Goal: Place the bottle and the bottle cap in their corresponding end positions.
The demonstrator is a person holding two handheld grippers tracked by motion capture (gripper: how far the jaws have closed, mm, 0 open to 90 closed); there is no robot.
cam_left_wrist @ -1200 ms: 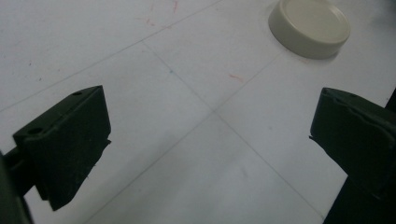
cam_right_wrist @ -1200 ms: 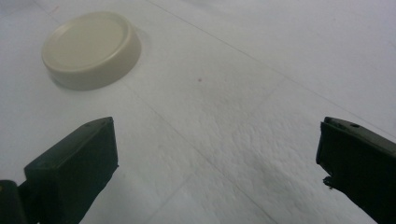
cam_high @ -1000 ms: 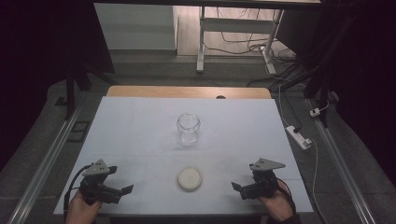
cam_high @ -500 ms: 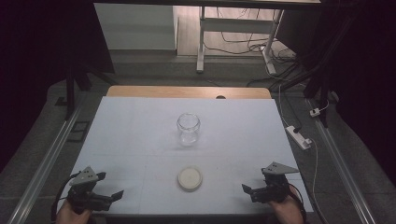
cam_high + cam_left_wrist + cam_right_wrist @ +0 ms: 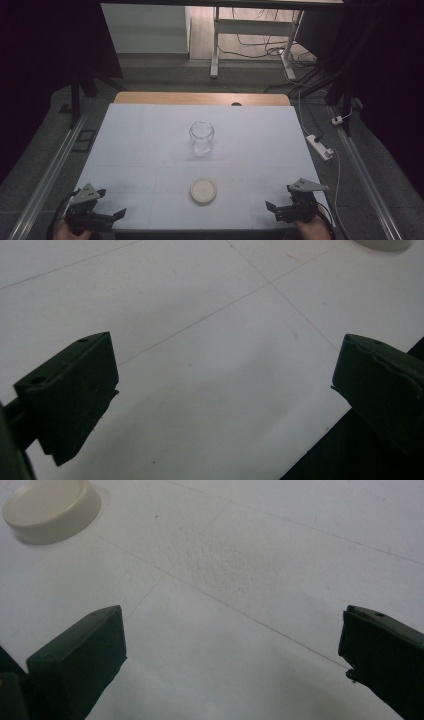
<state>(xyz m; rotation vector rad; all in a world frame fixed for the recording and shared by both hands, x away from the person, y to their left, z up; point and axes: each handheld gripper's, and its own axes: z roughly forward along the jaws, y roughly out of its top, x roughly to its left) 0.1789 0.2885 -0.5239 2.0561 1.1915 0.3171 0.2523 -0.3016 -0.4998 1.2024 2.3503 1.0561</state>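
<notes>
**Both grippers waiting wide at the near corners, jar and lid untouched**

Starting at the lower left of the high view, we are seeing the left gripper sitting at the near corner of the white table, a hand peeking in from the bottom edge behind it. In the left gripper view we are looking between its two black jaws, spread wide apart with nothing but bare table top between them, and the table's edge is cutting across the lower right of that frame.

Moving to the centre of the high view, we are finding the clear glass jar standing upright in the middle of the table, open at the top. Below it in the frame, well apart from it, the cream lid is lying flat, roughly midway between the two grippers. In the right gripper view the lid is showing in the upper left corner.

Over at the lower right of the high view, the right gripper is resting at the other near corner, pointing inward toward the lid. Its own view is showing the jaws standing wide, holding nothing.
</notes>
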